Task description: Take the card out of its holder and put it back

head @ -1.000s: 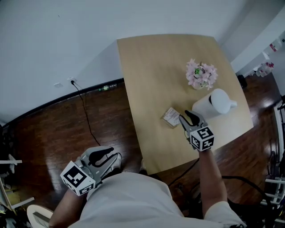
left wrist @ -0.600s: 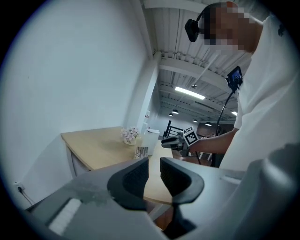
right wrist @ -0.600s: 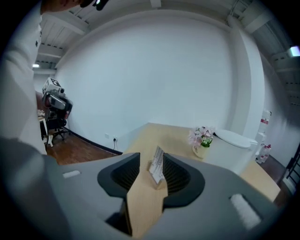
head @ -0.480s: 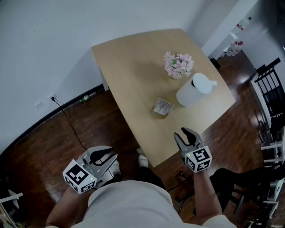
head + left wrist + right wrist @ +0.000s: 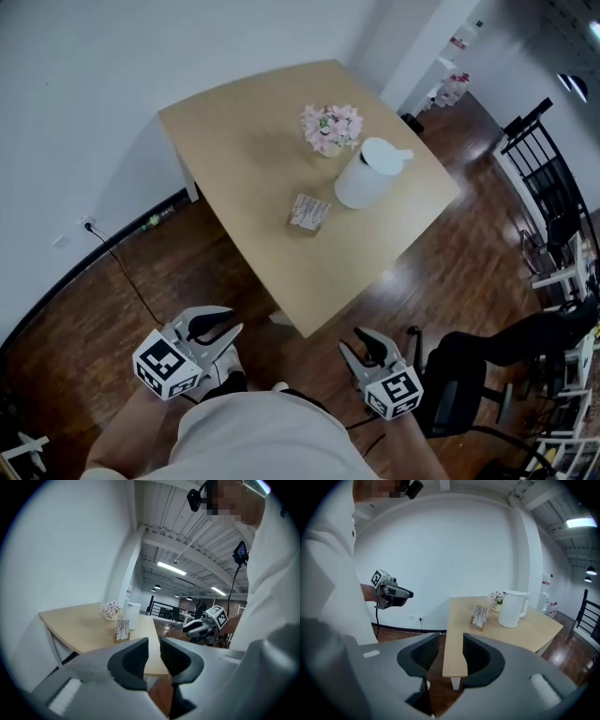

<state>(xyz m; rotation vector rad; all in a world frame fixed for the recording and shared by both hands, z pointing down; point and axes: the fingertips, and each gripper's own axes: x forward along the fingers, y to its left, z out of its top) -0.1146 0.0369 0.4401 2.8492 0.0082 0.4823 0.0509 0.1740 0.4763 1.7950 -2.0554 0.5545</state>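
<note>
The card (image 5: 308, 212) stands upright in its small wooden holder in the middle of the light wooden table (image 5: 253, 141). In the right gripper view the card (image 5: 479, 615) is well ahead on the table, and in the left gripper view the card (image 5: 122, 630) is also far off. My right gripper (image 5: 366, 348) hangs off the table's near corner, over the floor; its jaws are opening with nothing between them. My left gripper (image 5: 217, 326) is held low at the left by my body, with a narrow gap between its jaws and nothing in it.
A white kettle (image 5: 367, 174) and a pot of pink flowers (image 5: 330, 127) stand just behind the card. Black chairs (image 5: 537, 164) are at the right, a dark seat (image 5: 469, 370) near my right arm. A cable (image 5: 122, 272) runs along the wooden floor by the white wall.
My right gripper has drawn back from beside the card to a spot off the table's near corner. The table now looks farther away. The left gripper has hardly moved.
</note>
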